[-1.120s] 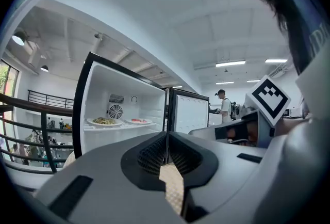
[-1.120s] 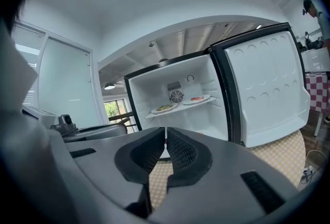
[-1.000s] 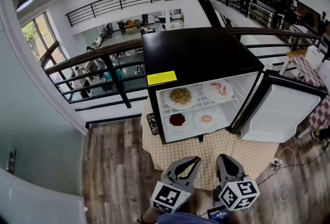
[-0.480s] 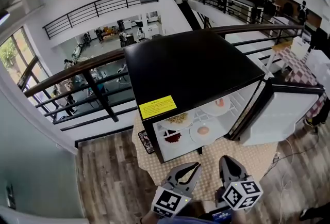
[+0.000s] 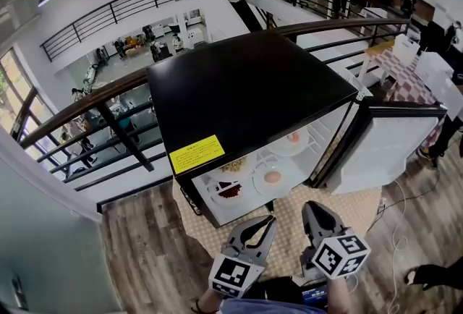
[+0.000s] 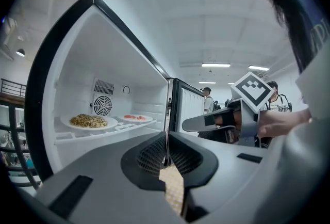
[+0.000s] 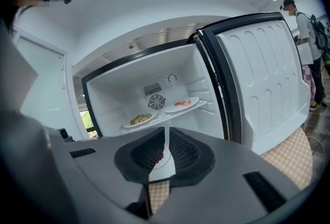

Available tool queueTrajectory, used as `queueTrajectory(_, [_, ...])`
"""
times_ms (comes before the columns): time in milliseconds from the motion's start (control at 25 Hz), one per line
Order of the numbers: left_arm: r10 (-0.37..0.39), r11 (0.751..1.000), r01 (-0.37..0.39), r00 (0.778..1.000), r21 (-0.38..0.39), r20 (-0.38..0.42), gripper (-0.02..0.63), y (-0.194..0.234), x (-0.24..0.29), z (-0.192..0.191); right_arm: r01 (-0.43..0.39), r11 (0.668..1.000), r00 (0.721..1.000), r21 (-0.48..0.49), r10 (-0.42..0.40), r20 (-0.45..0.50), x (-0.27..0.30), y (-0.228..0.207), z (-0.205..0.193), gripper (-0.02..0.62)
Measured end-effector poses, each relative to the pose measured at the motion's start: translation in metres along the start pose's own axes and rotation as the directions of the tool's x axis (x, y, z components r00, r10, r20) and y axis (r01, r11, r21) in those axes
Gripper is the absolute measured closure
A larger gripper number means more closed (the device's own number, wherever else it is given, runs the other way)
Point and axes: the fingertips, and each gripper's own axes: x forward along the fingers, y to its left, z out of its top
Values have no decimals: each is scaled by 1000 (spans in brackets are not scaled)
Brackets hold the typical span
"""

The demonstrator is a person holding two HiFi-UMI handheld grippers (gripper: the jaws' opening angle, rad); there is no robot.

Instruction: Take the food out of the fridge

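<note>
A black mini fridge [image 5: 246, 92] stands with its door [image 5: 376, 150] swung open to the right. On the upper shelf are a plate of noodles [image 6: 88, 121] and a plate of red food [image 6: 135, 117], both also in the right gripper view: noodles [image 7: 140, 118], red food [image 7: 181, 104]. On the lower level lie a plate of dark red food [image 5: 230, 190] and a plate with a pale pink piece [image 5: 273, 177]. My left gripper [image 5: 269, 221] and right gripper [image 5: 309, 207] hover side by side in front of the opening, both shut and empty, short of the shelves.
The fridge sits on a checked yellow mat [image 5: 289, 229] over a wooden floor [image 5: 145, 247]. A dark flat object [image 5: 189, 200] lies at the fridge's left foot. A railing [image 5: 108, 88] runs behind. A table with a checked cloth [image 5: 405, 77] and people stand at the right.
The head view has come nearer and higher over the fridge, so its black top hides more of the shelves. Both grippers have advanced toward the opening, still shut.
</note>
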Motion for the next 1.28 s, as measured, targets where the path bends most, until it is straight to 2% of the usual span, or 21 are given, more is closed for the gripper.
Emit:
queueTrajectory(120, [4, 1000, -4, 1000, -14, -11, 581, -1, 6, 0, -11, 999, 1000, -47, 11, -1, 10, -3, 10, 574])
queueTrajectory(200, [6, 1000, -6, 1000, -13, -20, 581, -4, 12, 1, -37, 999, 999, -22, 37, -1, 20, -7, 17, 570])
queueTrajectory(320, [-15, 1000, 15, 1000, -7, -26, 581, -12, 22, 4, -74, 996, 997, 47, 74, -5, 37, -13, 29, 503])
queueTrajectory(480, [-1, 1000, 1, 1000, -4, -15, 581, -16, 29, 10, -70, 987, 997, 147, 71, -5, 60, -27, 43, 483])
queueTrajectory(600, [21, 1000, -21, 1000, 2, -15, 581, -16, 32, 12, -71, 964, 997, 255, 72, 3, 82, -40, 52, 431])
queueTrajectory(760, [54, 999, -54, 998, 3, -12, 581, -14, 35, 15, -39, 936, 999, 351, 38, 11, 106, -58, 64, 403])
queueTrajectory(840, [72, 997, -72, 997, 3, -11, 581, -12, 36, 17, -25, 919, 1000, 394, 25, 5, 119, -65, 64, 402])
queueTrajectory(1000, [100, 995, -100, 995, 18, -19, 581, -10, 34, 16, 29, 906, 1000, 421, -27, -10, 136, -79, 63, 402])
queueTrajectory(1120, [118, 993, -118, 993, 22, -28, 581, -8, 31, 13, 54, 873, 999, 484, -48, -25, 145, -88, 58, 403])
queueTrajectory(1280, [140, 990, -140, 989, 19, -42, 581, -6, 27, 9, 51, 844, 999, 534, -50, -17, 143, -93, 57, 442])
